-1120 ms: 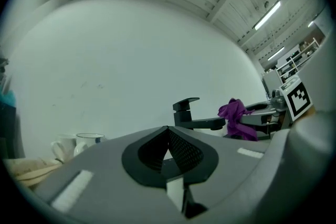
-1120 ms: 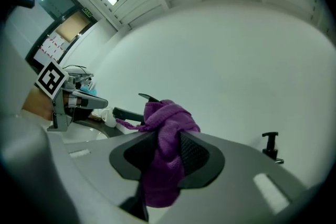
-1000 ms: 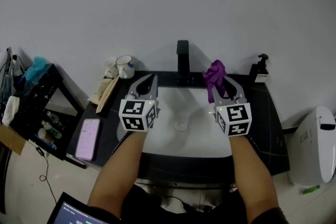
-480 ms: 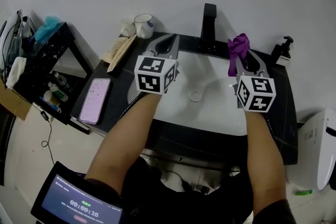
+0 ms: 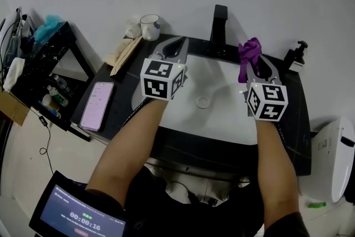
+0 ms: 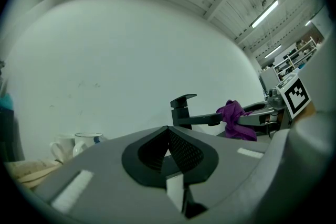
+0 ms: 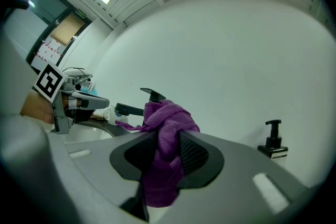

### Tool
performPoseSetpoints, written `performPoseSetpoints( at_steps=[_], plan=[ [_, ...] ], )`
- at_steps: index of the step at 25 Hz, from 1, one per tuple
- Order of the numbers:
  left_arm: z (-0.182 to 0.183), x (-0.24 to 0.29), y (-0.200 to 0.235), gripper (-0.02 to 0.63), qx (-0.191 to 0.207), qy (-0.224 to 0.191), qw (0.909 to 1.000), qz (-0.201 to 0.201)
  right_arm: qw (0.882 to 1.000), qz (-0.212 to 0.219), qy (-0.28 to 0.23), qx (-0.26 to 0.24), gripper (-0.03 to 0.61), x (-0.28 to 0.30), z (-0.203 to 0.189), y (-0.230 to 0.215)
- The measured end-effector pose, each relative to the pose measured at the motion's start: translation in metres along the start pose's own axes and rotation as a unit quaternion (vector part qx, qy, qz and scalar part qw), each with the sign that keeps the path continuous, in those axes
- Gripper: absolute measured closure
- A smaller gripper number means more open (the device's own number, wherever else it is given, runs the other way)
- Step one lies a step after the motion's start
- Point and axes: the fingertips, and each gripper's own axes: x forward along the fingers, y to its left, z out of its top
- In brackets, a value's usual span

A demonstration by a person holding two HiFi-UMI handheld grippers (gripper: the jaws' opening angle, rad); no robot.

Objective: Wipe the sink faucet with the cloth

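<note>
The white sink (image 5: 222, 119) sits under both grippers. The left gripper (image 5: 176, 44) has its jaws pressed together with nothing in them, and it's over the basin's back-left edge. The right gripper (image 5: 251, 61) is clamped on the purple cloth (image 5: 248, 50), which bunches up past its tips. The black faucet (image 5: 219, 19) stands ahead, between the two grippers and clear of the cloth. There's a soap pump (image 5: 295, 55) just right of the right gripper.

faucet (image 5: 219, 22) on counter's (image 5: 292, 119) back edge, behind sink (image 5: 222, 105) | mug (image 5: 150, 26) back-left corner | phone (image 5: 96, 105) over on left edge | soap pump (image 5: 295, 56) back-right corner
</note>
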Motion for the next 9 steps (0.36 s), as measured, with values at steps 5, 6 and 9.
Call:
performPoseSetpoints(
  at_steps=[5, 6, 9],
  plan=[
    [-0.0015, 0.0004, -0.0005, 0.597, 0.000, 0.002, 1.0000, -0.002, 1.000, 0.002, 0.002, -0.007, 0.459, 0.0004, -0.0017, 0.0022],
    [-0.0026, 0.0002, -0.0012, 0.597, 0.000, 0.002, 1.0000, -0.002, 1.000, 0.003, 0.003, -0.010, 0.459, 0.0003, -0.0018, 0.0023],
    [-0.0067, 0.0010, -0.0044, 0.597, 0.004, 0.008, 1.0000, -0.003, 1.000, 0.002, 0.004, -0.013, 0.459, -0.0001, -0.0018, 0.0006]
  ],
)
